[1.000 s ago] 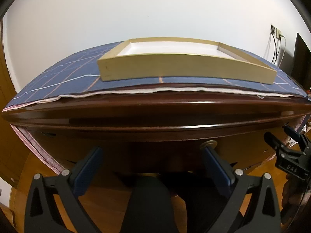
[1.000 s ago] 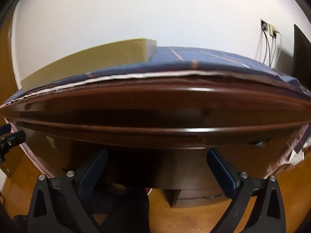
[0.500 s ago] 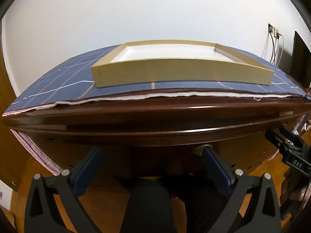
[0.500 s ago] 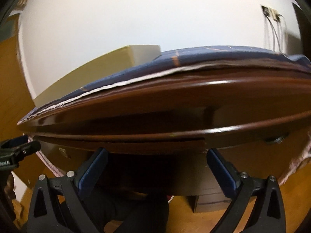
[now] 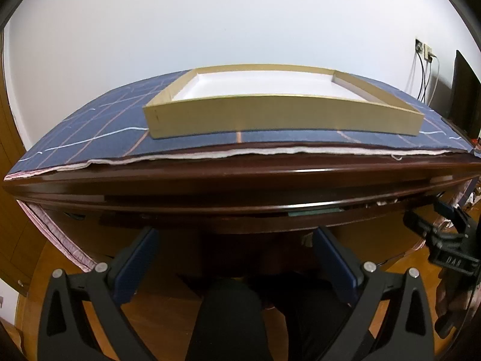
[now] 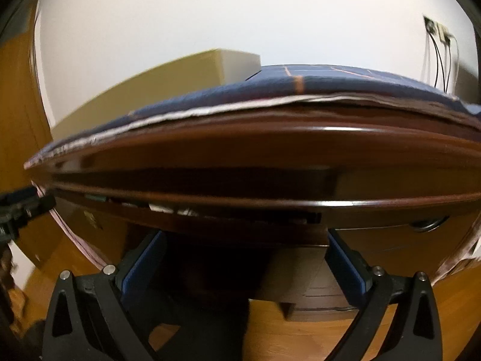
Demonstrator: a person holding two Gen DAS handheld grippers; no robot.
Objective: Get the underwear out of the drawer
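A dark wooden drawer [image 5: 234, 219] under the desk top stands pulled out a little; a thin strip of cloth contents [image 6: 168, 207] shows in the gap, also in the left wrist view [image 5: 312, 212]. No underwear can be made out. My left gripper [image 5: 234, 258] is open and empty, its blue pads [image 5: 135, 258] just below the drawer front. My right gripper [image 6: 243, 258] is open and empty, also just below the drawer front. Each gripper shows at the edge of the other's view: the right one [image 5: 445, 240], the left one [image 6: 21, 210].
A shallow wooden tray [image 5: 270, 114] with a white bottom sits on a blue checked cloth [image 5: 90, 132] covering the desk top. A round metal drawer knob [image 6: 427, 224] is at the right. Wall socket with cables [image 5: 424, 57] at far right. Wooden floor [image 6: 300, 331] below.
The drawer has come out a little, so a gap with cloth now shows under the desk edge. Both grippers have risen slightly toward the desk edge; the right view has swung left.
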